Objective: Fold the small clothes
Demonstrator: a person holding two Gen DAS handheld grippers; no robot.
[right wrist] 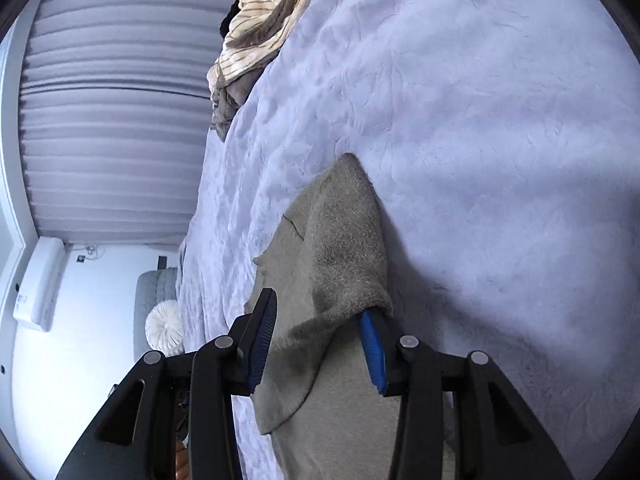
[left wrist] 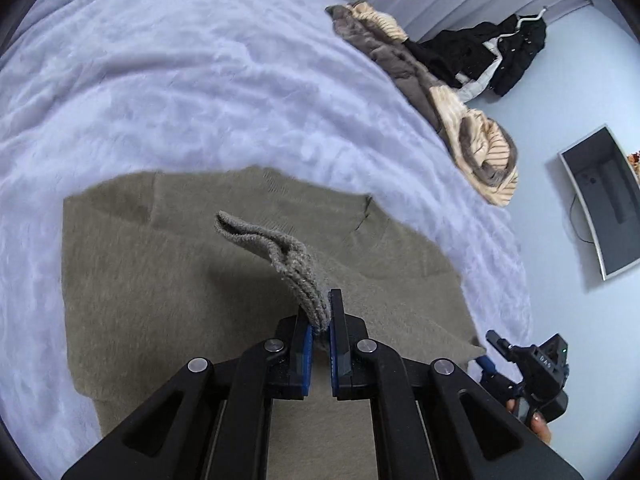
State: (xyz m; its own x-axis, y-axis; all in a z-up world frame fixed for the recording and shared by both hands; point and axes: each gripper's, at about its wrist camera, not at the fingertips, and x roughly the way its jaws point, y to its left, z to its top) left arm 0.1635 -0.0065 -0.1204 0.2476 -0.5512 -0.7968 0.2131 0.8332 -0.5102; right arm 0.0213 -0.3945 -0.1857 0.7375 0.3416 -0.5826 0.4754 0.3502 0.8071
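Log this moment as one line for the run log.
left gripper: shut on sweater cuff | right gripper: open over sweater | surface: blanket

The left gripper [left wrist: 320, 332] is matte black, with two angular linkage arms on each side pinned by round silver screws, and blue pads lining its fingers. The right gripper [right wrist: 320, 328] is built the same: black arms with triangular cut-outs, silver pivot screws, and ribbed blue pads [right wrist: 374, 356].
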